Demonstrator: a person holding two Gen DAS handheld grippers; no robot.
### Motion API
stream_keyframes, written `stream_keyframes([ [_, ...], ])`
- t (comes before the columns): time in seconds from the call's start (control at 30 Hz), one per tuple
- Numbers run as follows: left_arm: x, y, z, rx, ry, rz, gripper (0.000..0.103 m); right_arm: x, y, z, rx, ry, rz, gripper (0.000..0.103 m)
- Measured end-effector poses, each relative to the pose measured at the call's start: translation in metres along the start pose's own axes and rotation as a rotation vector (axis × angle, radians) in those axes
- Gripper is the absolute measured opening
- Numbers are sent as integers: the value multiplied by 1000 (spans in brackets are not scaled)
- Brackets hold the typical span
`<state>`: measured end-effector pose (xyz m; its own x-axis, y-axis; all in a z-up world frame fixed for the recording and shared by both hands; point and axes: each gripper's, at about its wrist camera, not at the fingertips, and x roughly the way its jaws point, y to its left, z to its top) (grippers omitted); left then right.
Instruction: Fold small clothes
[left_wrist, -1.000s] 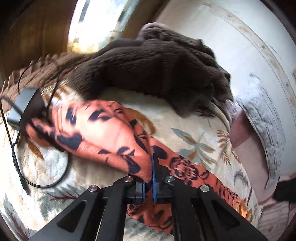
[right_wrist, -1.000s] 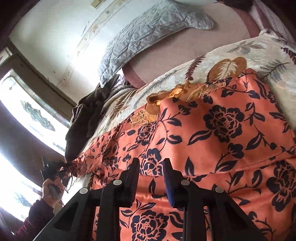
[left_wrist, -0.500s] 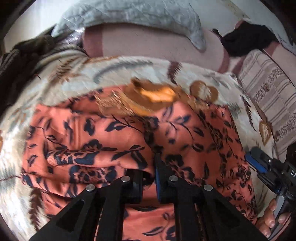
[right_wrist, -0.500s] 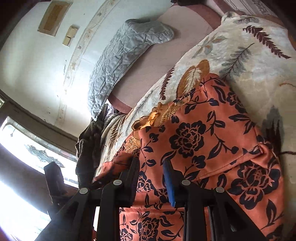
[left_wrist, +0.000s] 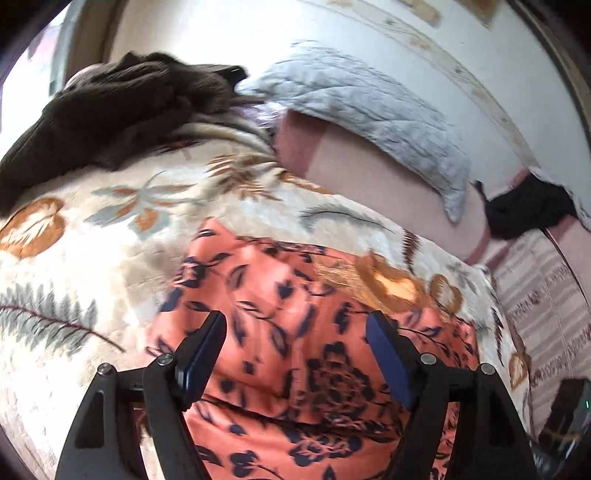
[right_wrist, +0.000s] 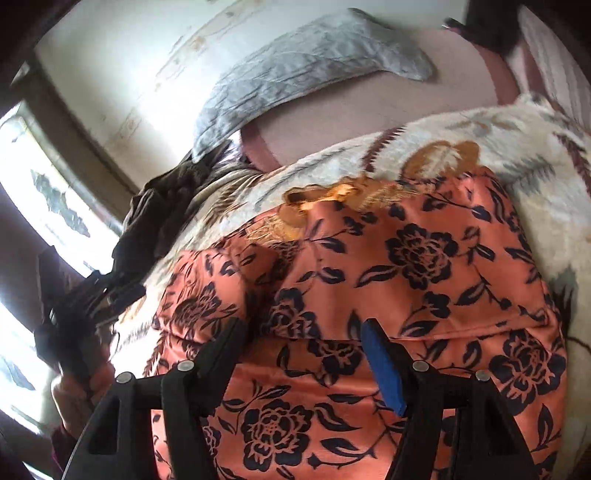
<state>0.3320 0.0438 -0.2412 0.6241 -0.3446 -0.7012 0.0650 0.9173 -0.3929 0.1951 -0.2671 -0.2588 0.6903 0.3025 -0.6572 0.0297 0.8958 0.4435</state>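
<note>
Orange floral garment (left_wrist: 295, 332) motion-blurred, near end cut off at frame bottom behind claw arms.

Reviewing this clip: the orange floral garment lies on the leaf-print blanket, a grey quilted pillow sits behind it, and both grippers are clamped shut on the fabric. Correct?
Not quite. Both grippers are open: the left gripper and right gripper have just been opening and pinch nothing, as each wrist view shows. The garment does lie on the blanket, with the pillow behind.
</note>
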Motion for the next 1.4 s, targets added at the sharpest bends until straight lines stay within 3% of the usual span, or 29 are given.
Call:
stream_keyframes([
  [0.13, 15, 51, 5, -196, 81, 57, 78, 23, 71, -9, -230, 39, -10, 69],
  [0.27, 14, 68, 5, -208, 89, 169, 78, 62, 128, -22, -471, 109, -72, 69],
  [0.37, 16, 77, 6, -245, 122, 140, 78, 96, 148, -29, -611, 151, -149, 69],
  [0.57, 22, 80, 8, -250, 159, 140, 78, 149, 154, -10, -640, 183, -258, 67],
  [0.6, 22, 79, 9, -247, 157, 137, 78, 157, 154, -6, -638, 199, -277, 59],
  [0.63, 21, 79, 10, -240, 156, 138, 78, 164, 154, -3, -631, 220, -286, 36],
  [0.73, 21, 78, 11, -227, 149, 146, 78, 161, 143, 11, -536, 228, -240, 9],
  [0.77, 21, 78, 12, -227, 147, 141, 78, 151, 138, 17, -489, 206, -210, 7],
  [0.87, 20, 74, 12, -217, 146, 126, 78, 118, 113, 41, -336, 122, -162, 6],
  [1.07, 21, 56, 7, -146, 130, 118, 78, 72, 28, 67, -21, 35, -178, 5],
  [1.2, 17, 31, -2, -40, 71, 118, 78, 45, -27, 54, 199, -23, -143, 6],
  [1.4, 29, -11, -25, 148, 60, 114, 78, 26, -86, 22, 373, -37, -100, 6],
])
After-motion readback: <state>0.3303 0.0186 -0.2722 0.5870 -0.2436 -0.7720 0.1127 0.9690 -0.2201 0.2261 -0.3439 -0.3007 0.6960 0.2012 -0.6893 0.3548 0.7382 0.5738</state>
